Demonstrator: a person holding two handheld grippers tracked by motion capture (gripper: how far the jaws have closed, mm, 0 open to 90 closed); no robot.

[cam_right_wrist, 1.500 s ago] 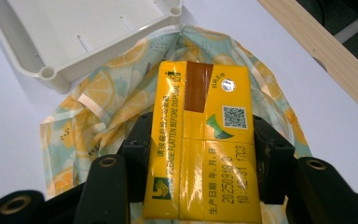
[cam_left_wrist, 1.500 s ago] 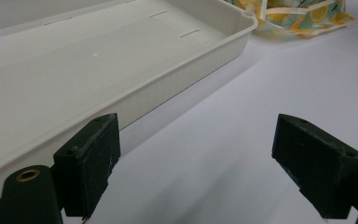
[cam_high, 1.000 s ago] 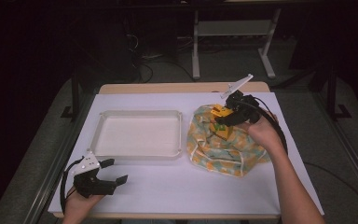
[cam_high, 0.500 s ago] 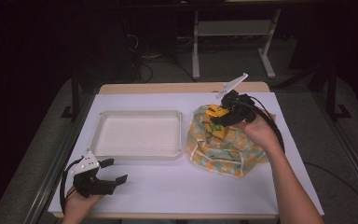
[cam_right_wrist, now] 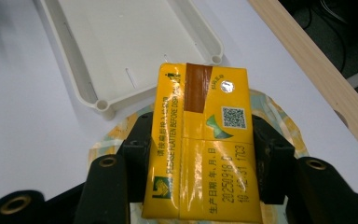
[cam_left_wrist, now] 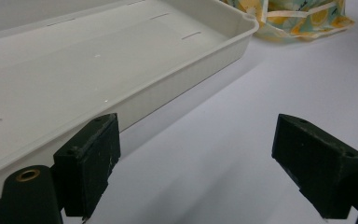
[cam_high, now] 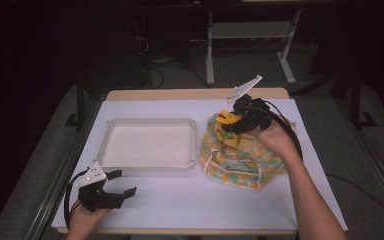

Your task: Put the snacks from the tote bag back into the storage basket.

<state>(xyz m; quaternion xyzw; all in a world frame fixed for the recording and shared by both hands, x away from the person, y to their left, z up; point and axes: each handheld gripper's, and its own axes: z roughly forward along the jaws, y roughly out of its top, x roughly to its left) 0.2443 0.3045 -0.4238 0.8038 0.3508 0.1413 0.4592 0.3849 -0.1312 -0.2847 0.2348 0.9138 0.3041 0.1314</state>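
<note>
White tray (cam_high: 150,142) sits left of the patterned cloth bag (cam_high: 240,157); right gripper (cam_right_wrist: 200,154) is clamped on a yellow carton (cam_right_wrist: 205,140) above the bag (it reads "PLEASE FLATTEN BEFORE DISPOSAL", date 20250918). Left gripper (cam_left_wrist: 196,158) rests wide apart near the tray

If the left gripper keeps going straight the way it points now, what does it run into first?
Probably the near side wall of the white tray. The left gripper is open over bare white table cover, and the wall crosses just beyond its jaws. Depth is unclear, so it might slide past toward the patterned cloth bag.
</note>
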